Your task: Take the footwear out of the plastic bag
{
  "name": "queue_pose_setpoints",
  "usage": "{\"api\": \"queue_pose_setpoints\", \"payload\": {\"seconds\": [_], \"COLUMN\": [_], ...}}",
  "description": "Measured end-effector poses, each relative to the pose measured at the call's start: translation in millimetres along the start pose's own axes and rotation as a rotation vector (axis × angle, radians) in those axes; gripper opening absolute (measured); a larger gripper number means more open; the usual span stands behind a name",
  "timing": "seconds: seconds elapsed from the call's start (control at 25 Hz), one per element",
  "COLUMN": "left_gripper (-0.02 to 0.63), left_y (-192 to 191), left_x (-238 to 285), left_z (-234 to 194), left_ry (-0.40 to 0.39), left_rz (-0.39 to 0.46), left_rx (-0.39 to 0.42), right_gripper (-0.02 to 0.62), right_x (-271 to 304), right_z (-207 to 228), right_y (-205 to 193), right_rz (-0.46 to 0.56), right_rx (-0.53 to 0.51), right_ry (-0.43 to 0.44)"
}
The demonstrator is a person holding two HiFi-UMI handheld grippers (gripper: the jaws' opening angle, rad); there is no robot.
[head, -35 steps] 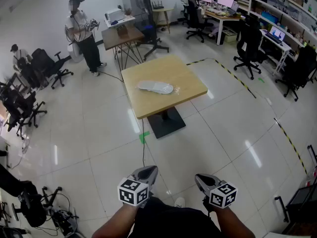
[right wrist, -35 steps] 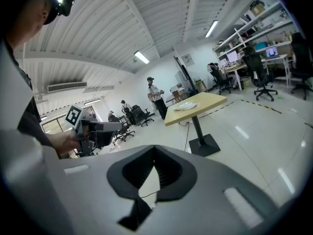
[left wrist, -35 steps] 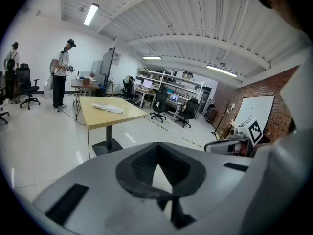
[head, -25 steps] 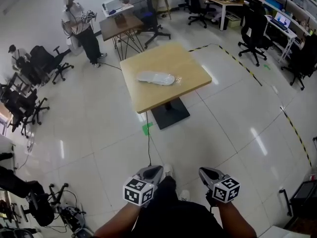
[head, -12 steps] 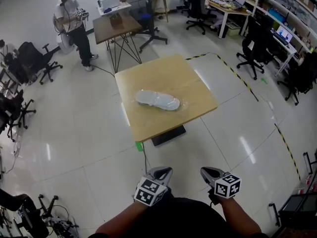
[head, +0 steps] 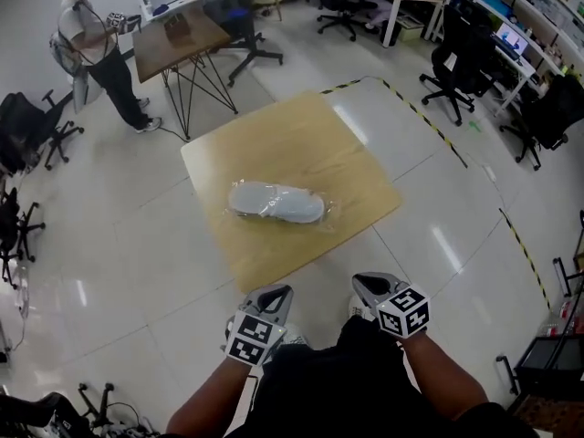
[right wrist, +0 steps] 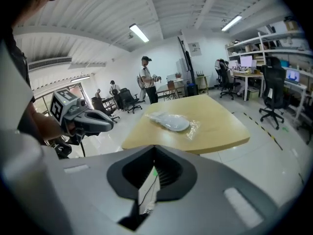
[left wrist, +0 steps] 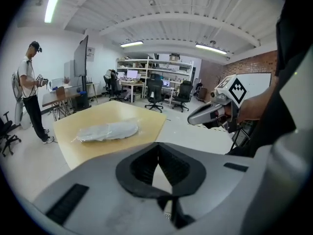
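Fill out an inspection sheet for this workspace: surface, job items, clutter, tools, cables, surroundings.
Surface: square light wooden table, top mostly bare.
Job's things: pale grey shoe in a clear plastic bag, lying flat near the table's middle, untouched.
Clutter: nothing seen on the table besides the bag.
Grippers: left tool shut and empty; right tool shut and empty. Both are held short of the table's near edge.
Cables: thin dark cable on the floor below the right tool.
Surroundings: standing person by a dark-topped table; black office chairs; yellow-black floor tape; desks with monitors along the far side.
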State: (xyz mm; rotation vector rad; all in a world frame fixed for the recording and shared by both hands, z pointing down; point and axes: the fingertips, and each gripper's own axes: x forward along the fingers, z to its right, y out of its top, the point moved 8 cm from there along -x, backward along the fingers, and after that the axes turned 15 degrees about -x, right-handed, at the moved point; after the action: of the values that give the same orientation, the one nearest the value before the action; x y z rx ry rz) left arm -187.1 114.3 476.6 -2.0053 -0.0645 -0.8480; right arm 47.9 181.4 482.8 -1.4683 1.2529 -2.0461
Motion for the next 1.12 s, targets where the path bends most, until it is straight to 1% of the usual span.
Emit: {"api": "queue_pose_setpoints", "payload": {"seconds": [0.12,0.24,0.36,0.44,0.52,0.64,0.72,0.84,0.92,1.0,1.12], "left_gripper": [0.008,0.008,0.008,0.008,0.008,0.008,0.009,0.014,0.021,0.026,0.029], "left_y": [7,18,31,47,64,83,96,115,122,121,111], "left_x": [24,45,70,93,114,138,149,159,163,164,164], "left_z": [-9,-9,-15,-24,-32,-46,-55,-61,-62,-66,-78], "left_ry": [0.039,0.087,0.181,0.243,0.285,0.381,0.442,0.482,0.484,0.478,0.46], "left_rz": [-0.06,-0.095,-0.112,-0.109,-0.101,-0.124,-0.133,-0.139,-0.168,-0.203,-0.227], "left_rx": [-0.02,-0.061,-0.106,-0.143,-0.169,-0.154,-0.149,-0.134,-0.083,-0.036,-0.031], "right_gripper": [0.003,0.003,0.003,0.003,0.004,0.004,0.003,0.006,0.007,0.006,0.009], "right_x": [20,43,76,106,137,178,200,228,241,251,261], "right_z": [42,87,130,156,175,189,194,196,199,202,208], "right_y": [8,18,21,25,29,31,29,25,23,23,29], "right_rz": [-0.01,-0.04,-0.098,-0.133,-0.161,-0.196,-0.212,-0.233,-0.257,-0.286,-0.293], "right_rx": [-0.001,-0.041,-0.085,-0.163,-0.28,-0.478,-0.593,-0.706,-0.733,-0.729,-0.705], "right_ry": [0.033,0.082,0.136,0.175,0.219,0.301,0.353,0.423,0.438,0.428,0.397]}}
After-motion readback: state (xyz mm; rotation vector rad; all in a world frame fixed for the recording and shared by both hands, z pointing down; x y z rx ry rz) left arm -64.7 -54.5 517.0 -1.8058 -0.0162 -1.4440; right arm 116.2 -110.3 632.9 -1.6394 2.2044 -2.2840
